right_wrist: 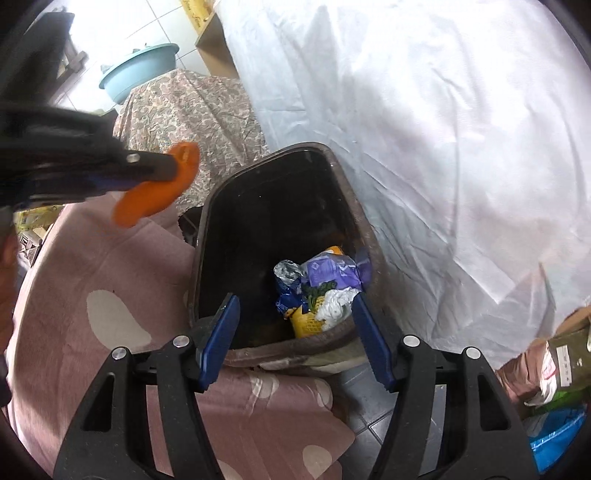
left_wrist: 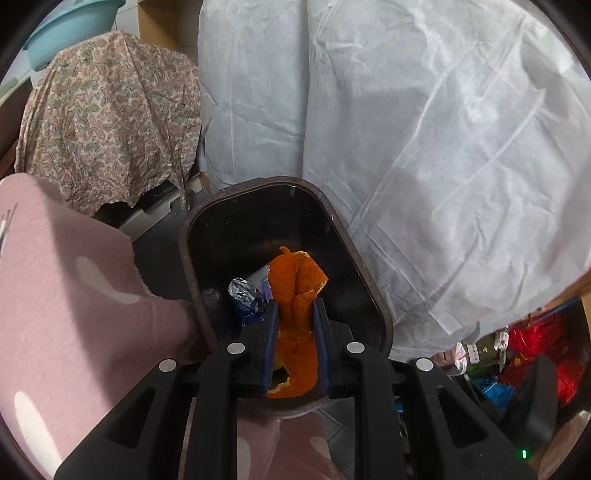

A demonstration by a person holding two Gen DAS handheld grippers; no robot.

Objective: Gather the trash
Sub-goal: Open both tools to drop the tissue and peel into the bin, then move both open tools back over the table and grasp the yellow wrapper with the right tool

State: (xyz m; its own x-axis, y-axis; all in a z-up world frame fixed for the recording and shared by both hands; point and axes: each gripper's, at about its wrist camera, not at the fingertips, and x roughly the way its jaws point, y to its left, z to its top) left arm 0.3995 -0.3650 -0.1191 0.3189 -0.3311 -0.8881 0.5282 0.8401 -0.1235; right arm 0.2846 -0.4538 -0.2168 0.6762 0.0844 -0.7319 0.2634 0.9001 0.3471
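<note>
- Two tongs are in my feeds. My left tongs (left_wrist: 295,314) are pinching an orange peel (left_wrist: 295,288) between their blue pads, the peel sticking out past the tips and trailing back between the fingers.
- In the left wrist view the peel hangs directly above the open mouth of the dark trash bin (left_wrist: 369,295); from the right wrist view it shows up at the upper left, beside the bin's rim rather than over it.
- My right tongs (right_wrist: 295,321) are spread wide with nothing between the pads, pointing down at the bin's near rim.
- At the bottom of the bin I see a crumpled foil wrapper (right_wrist: 284,271), a purple packet (right_wrist: 332,273), a white wad of tissue (right_wrist: 334,306) and a yellow mesh piece (right_wrist: 306,325), all heaped against the near wall.
- A pink spotted cloth (right_wrist: 92,277) lies against the bin's left side, and a large white sheet (right_wrist: 443,129) drapes down behind and to its right.
- Farther back, a paisley cloth (left_wrist: 107,118) covers something, with a light blue basin (left_wrist: 66,29) on top.
</note>
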